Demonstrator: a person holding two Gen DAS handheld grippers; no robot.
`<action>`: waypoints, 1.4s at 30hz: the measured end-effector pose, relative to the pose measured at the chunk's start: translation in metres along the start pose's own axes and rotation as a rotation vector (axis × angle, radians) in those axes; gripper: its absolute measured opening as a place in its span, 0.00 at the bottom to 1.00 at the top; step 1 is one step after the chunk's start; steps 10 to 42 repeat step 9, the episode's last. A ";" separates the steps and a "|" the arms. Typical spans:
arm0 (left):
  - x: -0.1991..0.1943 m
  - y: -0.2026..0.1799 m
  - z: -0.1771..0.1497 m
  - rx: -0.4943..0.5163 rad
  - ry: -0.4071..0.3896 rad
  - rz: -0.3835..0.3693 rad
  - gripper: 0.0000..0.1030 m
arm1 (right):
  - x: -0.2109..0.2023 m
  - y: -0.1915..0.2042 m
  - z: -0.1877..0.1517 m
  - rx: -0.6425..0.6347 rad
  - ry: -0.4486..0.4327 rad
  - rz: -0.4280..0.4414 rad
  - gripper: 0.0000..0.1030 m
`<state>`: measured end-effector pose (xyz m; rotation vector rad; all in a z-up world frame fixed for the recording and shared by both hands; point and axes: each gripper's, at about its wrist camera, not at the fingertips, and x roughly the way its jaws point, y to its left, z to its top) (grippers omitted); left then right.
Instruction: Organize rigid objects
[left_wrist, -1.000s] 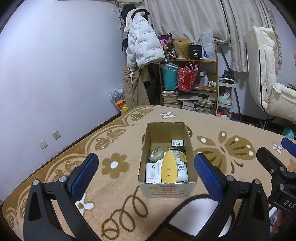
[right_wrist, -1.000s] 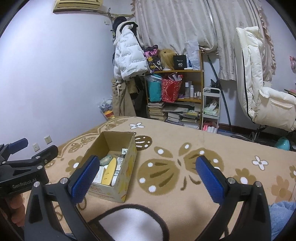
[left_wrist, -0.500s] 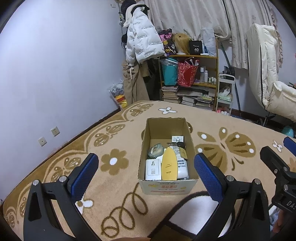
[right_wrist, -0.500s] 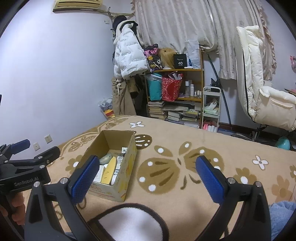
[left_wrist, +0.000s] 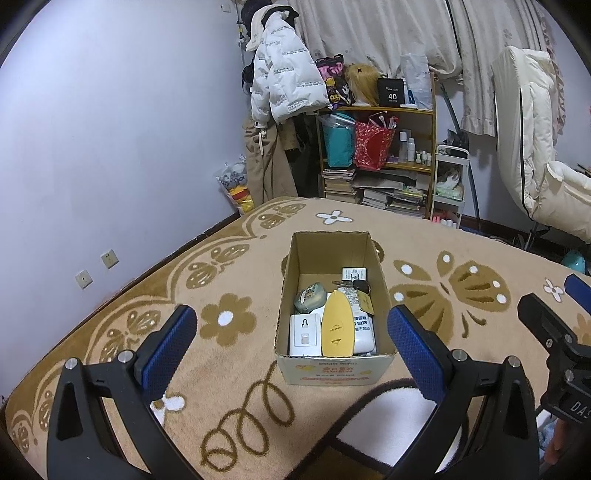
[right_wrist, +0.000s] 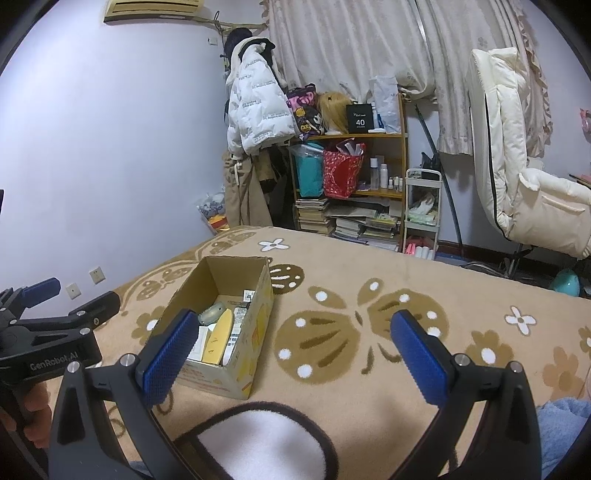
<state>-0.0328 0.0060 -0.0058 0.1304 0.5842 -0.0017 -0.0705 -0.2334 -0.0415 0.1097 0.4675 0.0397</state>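
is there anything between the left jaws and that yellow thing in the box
Nothing visible. The left gripper is open above the blanket, and the yellow item lies exposed on top in the open cardboard box; only the box's near wall sits between.

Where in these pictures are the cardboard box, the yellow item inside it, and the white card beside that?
cardboard box (left_wrist: 334, 371): left wrist view, printed front wall.
yellow item (left_wrist: 337, 328): left wrist view, middle of its top face.
white card (left_wrist: 304, 334): left wrist view, centre.

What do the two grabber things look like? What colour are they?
Both are black frames with silver screws. The left gripper and right gripper each have two fingers with bumpy blue pads. White letters on the left one's side read GenRobot.AI.
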 end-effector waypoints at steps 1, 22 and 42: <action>0.001 0.000 0.000 -0.001 0.000 0.001 0.99 | 0.000 0.000 0.000 0.002 0.001 0.001 1.00; 0.003 -0.002 -0.004 -0.011 0.016 -0.023 0.99 | 0.000 -0.002 -0.002 0.006 0.002 -0.001 1.00; 0.003 -0.002 -0.004 -0.011 0.016 -0.023 0.99 | 0.000 -0.002 -0.002 0.006 0.002 -0.001 1.00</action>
